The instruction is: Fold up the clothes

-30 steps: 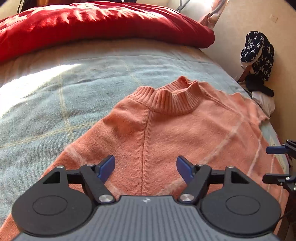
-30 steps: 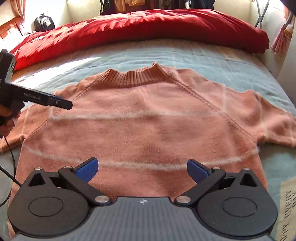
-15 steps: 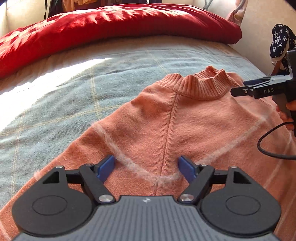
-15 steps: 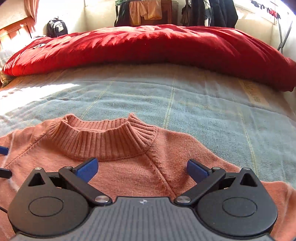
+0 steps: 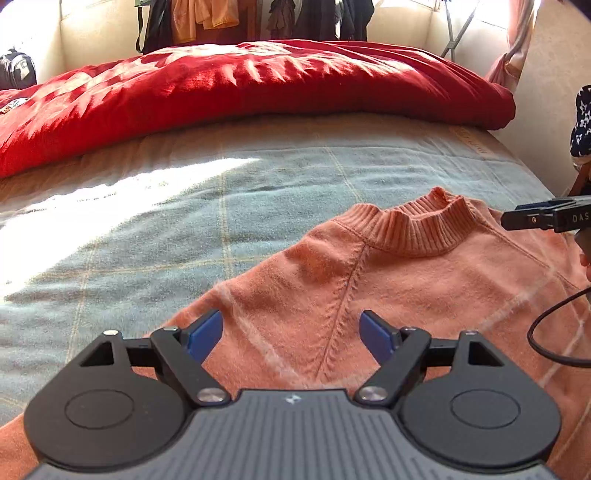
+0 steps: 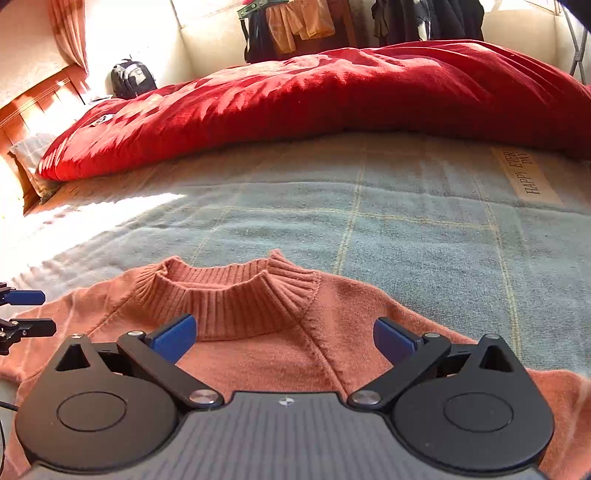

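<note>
An orange knitted sweater (image 5: 369, 280) with pale stripes lies flat on the bed, its ribbed collar (image 5: 417, 229) toward the far side. My left gripper (image 5: 291, 334) hovers open over the sweater's left shoulder, nothing between its blue pads. In the right wrist view the same sweater (image 6: 258, 354) lies below my right gripper (image 6: 284, 338), which is open just in front of the collar (image 6: 229, 295). The right gripper's tip shows at the right edge of the left wrist view (image 5: 546, 218). The left gripper's fingers (image 6: 22, 297) show at the left edge of the right wrist view.
A grey-blue checked blanket (image 5: 184, 221) covers the bed. A bulky red duvet (image 5: 240, 85) lies across the far side. Clothes hang on a rack (image 6: 295, 26) behind it, and a dark backpack (image 6: 131, 79) sits at the far left. A black cable (image 5: 546, 332) trails over the sweater.
Both grippers have moved up the sweater from its body to the shoulders and collar. The right gripper has travelled furthest. Both have stayed open.
</note>
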{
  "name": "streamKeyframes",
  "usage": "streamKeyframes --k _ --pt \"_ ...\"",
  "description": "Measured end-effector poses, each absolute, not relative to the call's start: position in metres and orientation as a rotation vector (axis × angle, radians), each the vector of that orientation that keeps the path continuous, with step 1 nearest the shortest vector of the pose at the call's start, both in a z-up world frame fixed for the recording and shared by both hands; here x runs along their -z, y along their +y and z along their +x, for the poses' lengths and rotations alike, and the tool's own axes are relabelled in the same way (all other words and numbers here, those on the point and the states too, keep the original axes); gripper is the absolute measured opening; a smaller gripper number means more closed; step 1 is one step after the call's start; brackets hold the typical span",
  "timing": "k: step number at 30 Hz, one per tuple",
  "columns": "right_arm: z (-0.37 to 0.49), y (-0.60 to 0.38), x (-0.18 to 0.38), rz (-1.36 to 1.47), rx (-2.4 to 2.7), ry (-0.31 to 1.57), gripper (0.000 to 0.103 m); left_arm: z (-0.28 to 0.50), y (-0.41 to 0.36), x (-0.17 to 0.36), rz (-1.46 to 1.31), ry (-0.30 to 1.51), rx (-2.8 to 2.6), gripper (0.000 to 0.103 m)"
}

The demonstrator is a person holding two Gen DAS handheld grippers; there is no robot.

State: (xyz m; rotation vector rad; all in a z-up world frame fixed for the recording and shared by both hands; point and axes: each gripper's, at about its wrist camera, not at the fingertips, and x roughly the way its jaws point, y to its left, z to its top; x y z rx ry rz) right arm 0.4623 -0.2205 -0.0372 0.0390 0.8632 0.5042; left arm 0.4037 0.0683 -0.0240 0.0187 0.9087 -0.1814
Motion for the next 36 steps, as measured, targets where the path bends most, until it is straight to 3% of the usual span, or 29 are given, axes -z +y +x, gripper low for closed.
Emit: streamKeyframes --k 8,13,19,36 --pt "0.346 -0.199 0.036 -0.071 -0.477 0.897 0.103 0.290 0.030 0.040 0.182 0.935 0.390 0.080" --pt "0.266 -0.174 0.058 -0.131 -0.390 1.028 0.103 0.245 0.040 0.056 0.283 0.941 0.439 0.081" --pt "0.178 -0.160 0.059 -0.136 -0.260 1.094 0.103 0.220 0.073 0.029 0.152 0.833 0.529 0.082" --pt "0.163 -0.161 0.086 -0.131 -0.397 0.885 0.103 0.200 0.050 0.073 0.115 0.764 0.460 0.087"
